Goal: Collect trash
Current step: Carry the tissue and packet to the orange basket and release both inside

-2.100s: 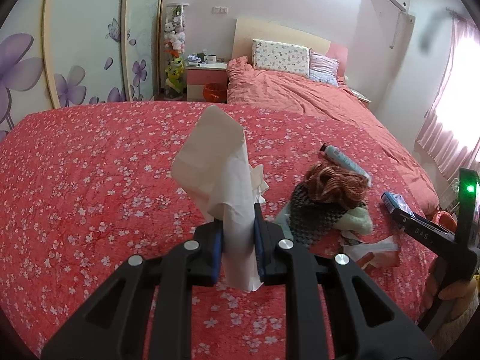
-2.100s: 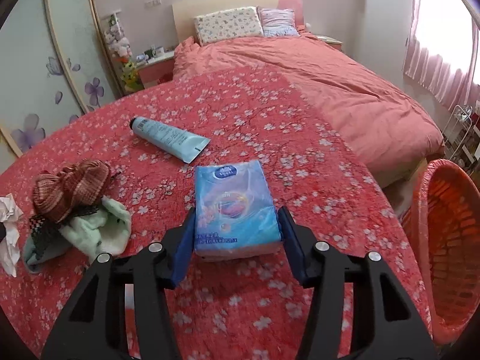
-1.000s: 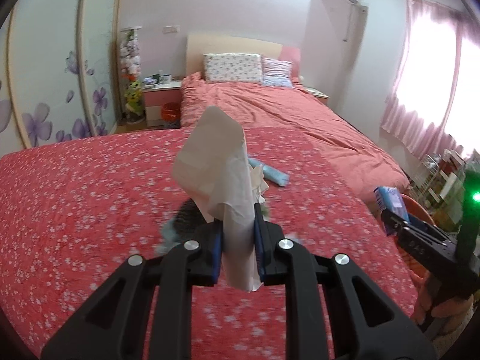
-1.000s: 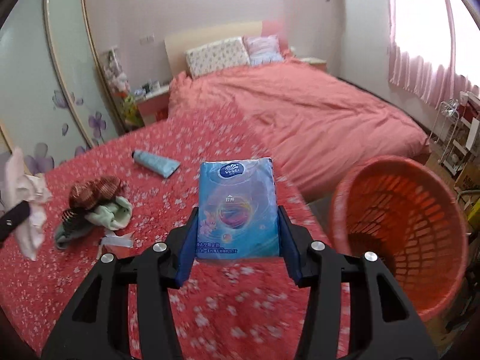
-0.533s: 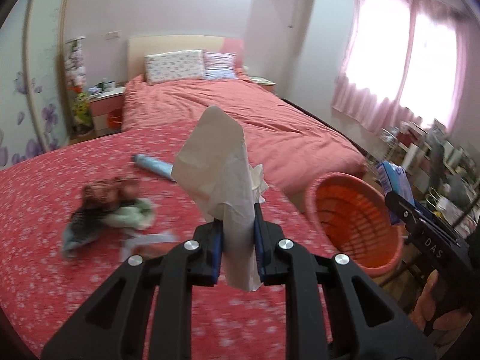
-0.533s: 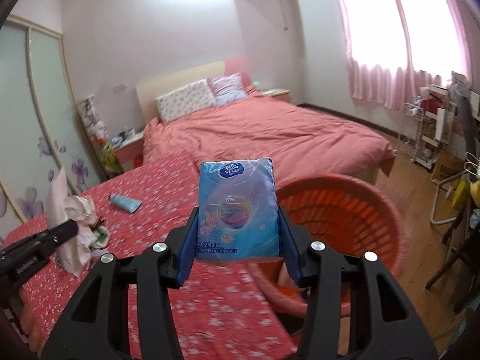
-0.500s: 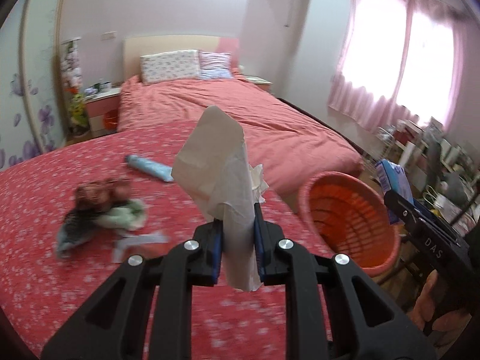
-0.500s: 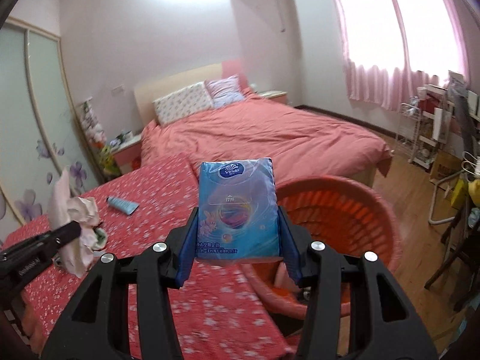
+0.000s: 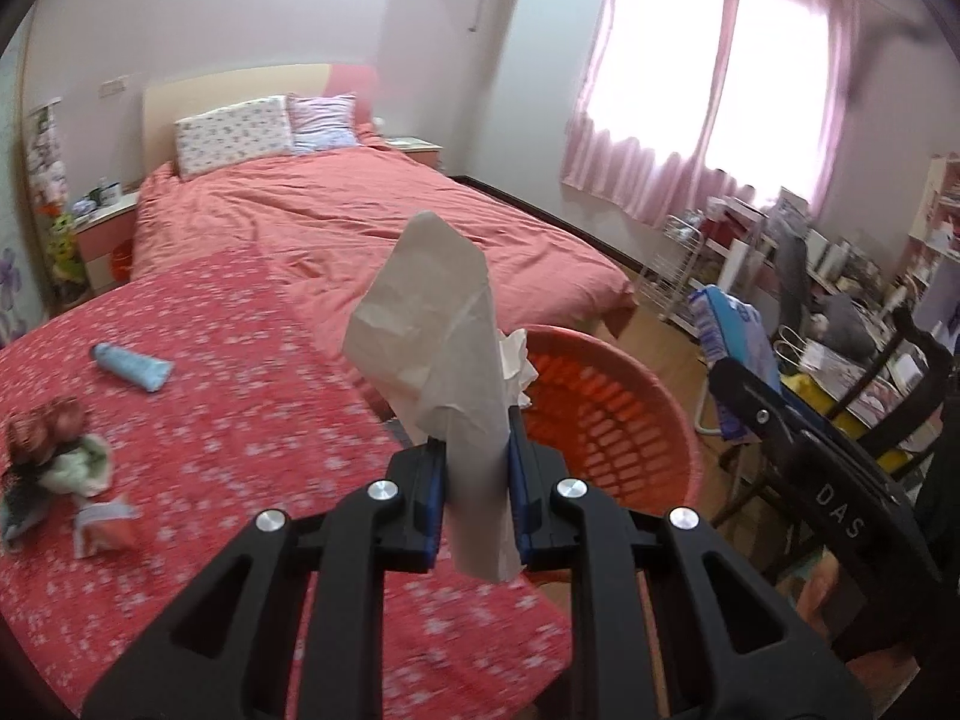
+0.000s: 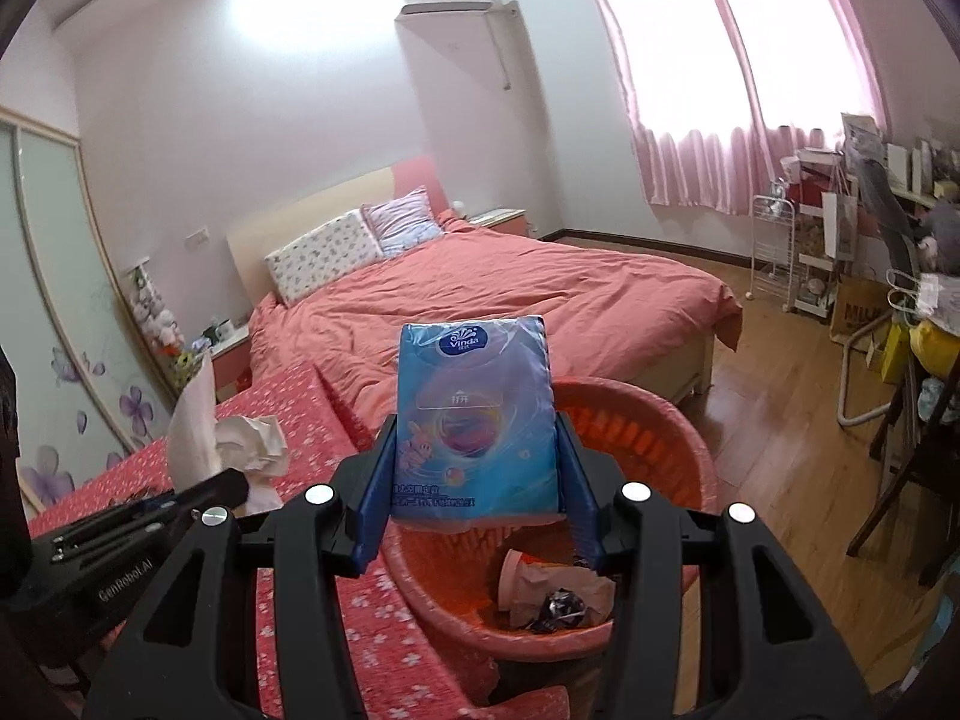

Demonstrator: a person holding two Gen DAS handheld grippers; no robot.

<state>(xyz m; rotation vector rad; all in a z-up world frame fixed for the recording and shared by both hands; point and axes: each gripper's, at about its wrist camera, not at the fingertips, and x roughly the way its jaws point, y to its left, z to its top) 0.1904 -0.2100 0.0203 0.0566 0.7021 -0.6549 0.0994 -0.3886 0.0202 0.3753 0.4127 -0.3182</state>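
left gripper (image 9: 477,501) pinches a tissue (image 9: 444,354), right gripper (image 10: 474,501) clamps a tissue pack (image 10: 474,414), both over the orange basket (image 10: 690,438) ready to drop.

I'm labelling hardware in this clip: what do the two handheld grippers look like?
Both the left gripper and the right gripper have matte black linkage arms with triangular cut-outs, silver round pivot screws and blue pads on the fingers. Seen from the side, the left one carries white "GenRobot.AI" lettering and the right one "DAS". No cables or sleeves show.
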